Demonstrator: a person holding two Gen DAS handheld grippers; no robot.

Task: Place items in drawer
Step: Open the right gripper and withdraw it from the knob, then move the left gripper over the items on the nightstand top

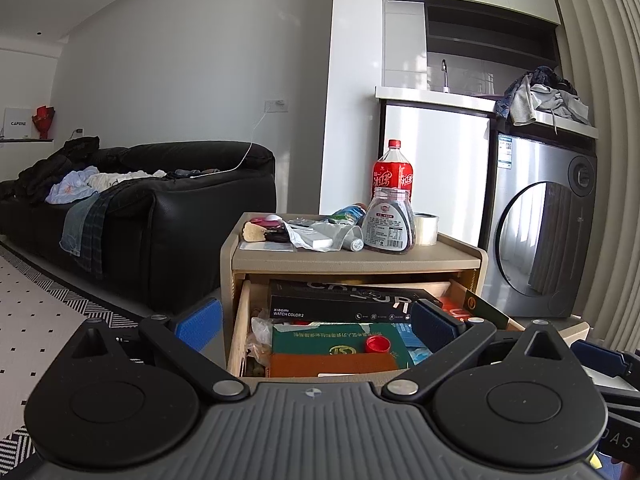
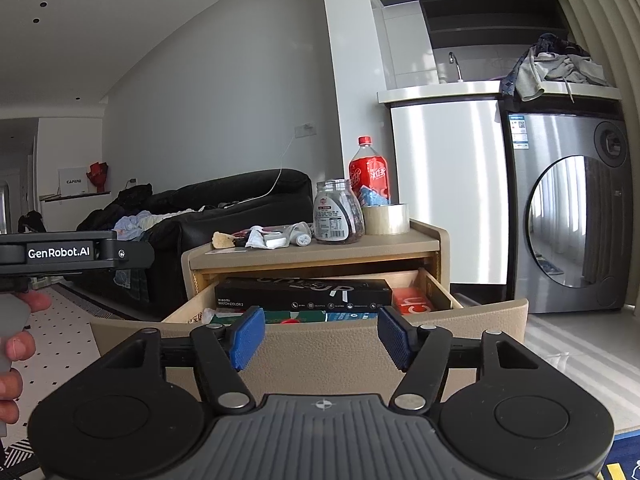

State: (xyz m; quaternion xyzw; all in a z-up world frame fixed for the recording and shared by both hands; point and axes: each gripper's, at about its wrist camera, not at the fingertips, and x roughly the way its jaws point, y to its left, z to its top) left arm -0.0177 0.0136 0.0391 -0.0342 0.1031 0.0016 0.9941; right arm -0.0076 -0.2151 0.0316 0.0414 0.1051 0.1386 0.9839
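Note:
A beige bedside cabinet (image 1: 352,258) (image 2: 312,250) has its drawer (image 1: 236,320) (image 2: 340,348) pulled out. Inside lie a black watch box (image 1: 344,304) (image 2: 304,294), a green booklet (image 1: 340,340), a red cap (image 1: 377,345) and an orange box (image 2: 412,300). On top stand a clear jar (image 1: 387,224) (image 2: 338,212), a red soda bottle (image 1: 393,168) (image 2: 369,168), a tape roll (image 1: 426,229) (image 2: 386,218) and crumpled wrappers (image 1: 316,234) (image 2: 272,236). My left gripper (image 1: 316,322) hangs open above the drawer's front. My right gripper (image 2: 322,338) is open in front of the drawer face, holding nothing.
A black sofa (image 1: 160,200) (image 2: 224,208) heaped with clothes stands to the left. A silver washing machine (image 1: 544,224) (image 2: 568,216) sits to the right, under a counter with clothes (image 1: 548,100). A patterned rug (image 1: 36,304) covers the floor. A hand (image 2: 16,348) holds the left gripper's body (image 2: 60,252).

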